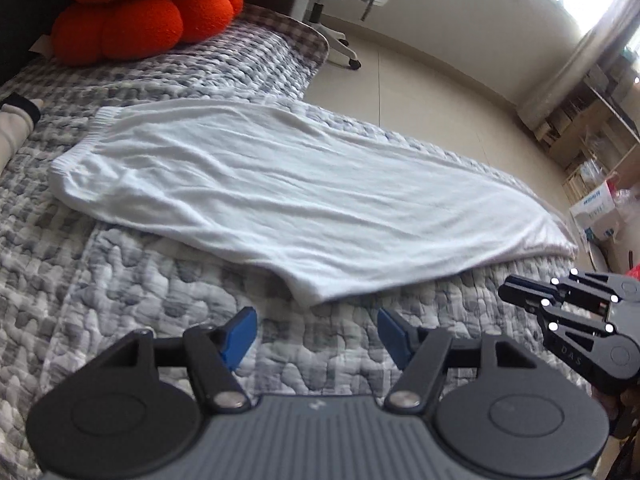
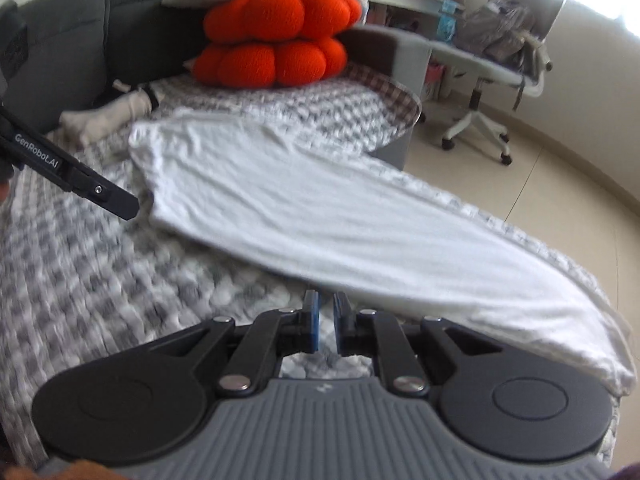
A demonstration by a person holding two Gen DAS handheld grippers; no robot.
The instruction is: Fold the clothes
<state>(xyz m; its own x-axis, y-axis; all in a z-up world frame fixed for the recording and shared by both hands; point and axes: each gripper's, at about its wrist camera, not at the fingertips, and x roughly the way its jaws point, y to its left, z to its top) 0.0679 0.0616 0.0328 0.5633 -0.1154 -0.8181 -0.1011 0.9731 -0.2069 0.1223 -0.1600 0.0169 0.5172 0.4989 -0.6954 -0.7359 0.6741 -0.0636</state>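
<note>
A white garment [image 1: 280, 196] lies flat in a long strip on the grey quilted bed [image 1: 120, 300], its ribbed hem at the far left end. My left gripper [image 1: 316, 332] is open just short of the garment's near edge, with nothing between its blue pads. In the right wrist view the garment [image 2: 320, 216] runs diagonally toward the bed's right edge. My right gripper [image 2: 326, 324] is shut but for a thin slit, empty, at the cloth's near edge. The left gripper's finger [image 2: 100, 194] shows at the left. The right gripper [image 1: 560, 312] shows at the lower right, beside the garment's right end.
Orange cushions [image 2: 276, 40] are stacked at the head of the bed, under a white pillow. A beige garment [image 2: 108, 116] lies near the dark headboard. The bed edge drops to a tiled floor [image 1: 420, 92] on the right, with an office chair [image 2: 492, 80] and shelves [image 1: 600, 140] beyond.
</note>
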